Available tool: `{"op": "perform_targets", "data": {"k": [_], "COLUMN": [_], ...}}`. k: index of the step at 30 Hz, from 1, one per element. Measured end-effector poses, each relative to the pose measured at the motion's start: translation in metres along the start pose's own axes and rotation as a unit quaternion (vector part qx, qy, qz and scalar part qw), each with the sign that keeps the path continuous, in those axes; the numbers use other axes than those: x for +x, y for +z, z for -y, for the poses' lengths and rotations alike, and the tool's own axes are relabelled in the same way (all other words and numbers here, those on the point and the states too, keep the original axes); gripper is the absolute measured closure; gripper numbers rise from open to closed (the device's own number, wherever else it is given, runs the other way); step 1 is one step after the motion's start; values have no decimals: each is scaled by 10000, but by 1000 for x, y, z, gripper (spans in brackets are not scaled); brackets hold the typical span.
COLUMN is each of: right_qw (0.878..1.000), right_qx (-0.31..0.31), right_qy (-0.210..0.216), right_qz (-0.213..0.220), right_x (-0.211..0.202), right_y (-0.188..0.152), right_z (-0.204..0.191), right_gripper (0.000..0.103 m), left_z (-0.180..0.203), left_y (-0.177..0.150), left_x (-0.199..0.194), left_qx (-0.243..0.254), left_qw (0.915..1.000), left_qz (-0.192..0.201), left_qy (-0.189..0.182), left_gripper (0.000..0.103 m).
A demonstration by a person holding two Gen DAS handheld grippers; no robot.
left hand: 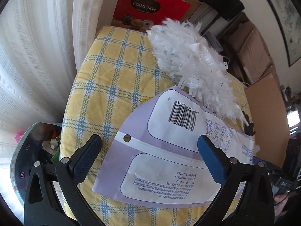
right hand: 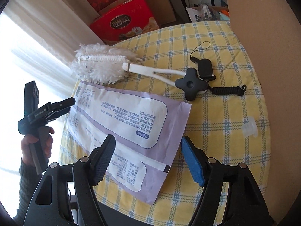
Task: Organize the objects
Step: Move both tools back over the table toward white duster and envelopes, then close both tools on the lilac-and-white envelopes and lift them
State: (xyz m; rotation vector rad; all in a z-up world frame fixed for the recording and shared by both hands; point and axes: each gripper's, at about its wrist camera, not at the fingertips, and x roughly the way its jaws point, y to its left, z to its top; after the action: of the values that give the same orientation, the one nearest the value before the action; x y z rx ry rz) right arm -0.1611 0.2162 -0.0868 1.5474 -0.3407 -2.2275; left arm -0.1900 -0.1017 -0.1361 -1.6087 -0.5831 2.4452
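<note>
Approach stage, by the look of it: nothing gripped yet. Yellow checked worktop (right hand: 216, 113) against white curtains (left hand: 37, 56), red gift boxes (right hand: 122, 24) behind. Lilac printed packet (right hand: 131, 124) lying flat mid-cloth, white fluffy duster (right hand: 105, 64) just beyond (black knob at its handle end). Left gripper (left hand: 150, 150) and right gripper (right hand: 148, 158) hovering over packet, jaws apart, empty. Next: lower, pinch a packet edge.
</note>
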Motion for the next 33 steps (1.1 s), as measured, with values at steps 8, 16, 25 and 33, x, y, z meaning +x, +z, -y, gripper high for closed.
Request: {"op": "perform_targets", "data": {"k": [8,16,25,33], "right_qw": [9997,9995,9990,9952], "right_qx": [221,-12,-120,-402], "right_qy": [76,300,291,194], "right_qz": [-72,-119,324,867], "right_x": [4,6,-27,-83], "right_y": [-1,-4,10,34], "right_z": [3,-16,-24,-43], "right_gripper": [33,56,66,66], "left_z": [14,16,13,64], "left_y": [-3,-11,-8,15], "left_x": [4,-3,-28,-89], "left_qx": [370,305,145,544], "left_qw": [9993,9984,9986,9955], "left_qz": [-50,-283,-157,390], "left_qy": [57,-395,-480,-675], "left_gripper": [3,29,58,58]}}
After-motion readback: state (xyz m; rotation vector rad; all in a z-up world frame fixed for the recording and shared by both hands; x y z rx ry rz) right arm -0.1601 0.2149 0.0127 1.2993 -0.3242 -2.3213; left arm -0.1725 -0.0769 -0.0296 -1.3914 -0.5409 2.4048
